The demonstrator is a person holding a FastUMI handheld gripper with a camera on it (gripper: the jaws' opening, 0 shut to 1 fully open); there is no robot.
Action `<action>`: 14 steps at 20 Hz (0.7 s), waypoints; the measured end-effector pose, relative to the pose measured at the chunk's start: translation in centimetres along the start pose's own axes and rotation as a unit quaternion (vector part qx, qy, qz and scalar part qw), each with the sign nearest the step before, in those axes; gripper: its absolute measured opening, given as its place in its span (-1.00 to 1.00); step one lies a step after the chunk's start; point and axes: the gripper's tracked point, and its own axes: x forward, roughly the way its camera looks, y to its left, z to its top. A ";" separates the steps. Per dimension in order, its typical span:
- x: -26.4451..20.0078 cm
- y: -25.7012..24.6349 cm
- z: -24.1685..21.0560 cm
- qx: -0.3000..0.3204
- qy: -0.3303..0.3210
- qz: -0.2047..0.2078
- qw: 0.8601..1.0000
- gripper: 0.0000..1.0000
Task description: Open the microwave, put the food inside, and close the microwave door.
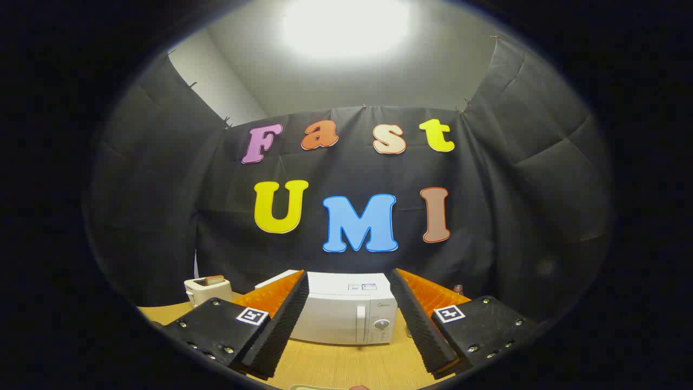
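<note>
Starting: gripper (349,319) hangs well back from the microwave (346,316), aimed at it, nothing begun as far as I can judge.
Fingers: spread wide apart, nothing btwn them but air; the microwave front shows in the gap, beyond the tips.
Microwave: white, sits on the wooden table (346,365), back near the booth wall. Door (330,322) looks shut, flush w/ the front. Knob (382,324) + control strip on the side nearer the right finger; vertical handle strip just beside the controls.
Food: can't pick it out for sure. A pale rim of something, maybe a plate (319,387), peeks in at the near table edge, below the fingers; too cropped to say.
Toaster (208,290): white, beside the microwave on the left-finger side, something tan sticking out of the top. Not part of the job, prob.
Small bottle (458,288): just behind the right finger, partly hidden.
Progress: approx zero. Door unopened, food not inside, closing not due yet.
Left to do: all 3 steps, i.e. open door, load food, shut door.
Next, my guess: move in toward the handle side, hook or pinch the door edge, swing it out.
</note>
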 end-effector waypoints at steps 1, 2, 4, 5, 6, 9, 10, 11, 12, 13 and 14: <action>-0.1 -0.1 0.1 0.000 -0.001 -0.002 1.000 0.91; -0.2 -0.2 0.1 0.001 0.000 -0.002 1.000 0.92; -0.1 -0.2 -0.1 0.004 0.002 -0.003 1.000 0.92; -0.1 -0.2 -0.2 0.006 0.003 -0.003 1.000 0.91; 0.1 -0.1 -0.3 0.008 0.004 -0.003 1.000 0.92; 0.6 0.2 -0.6 0.013 0.006 -0.002 1.000 0.91; 0.8 0.2 -0.7 0.014 0.007 -0.001 1.000 0.91; 1.2 0.3 -0.9 0.013 0.008 -0.001 1.000 0.91; 1.5 0.2 -1.1 0.012 0.009 -0.001 1.000 0.92; 1.8 0.2 -1.3 0.012 0.010 -0.001 1.000 0.91; 2.3 0.0 -1.5 0.011 0.012 -0.002 1.000 0.91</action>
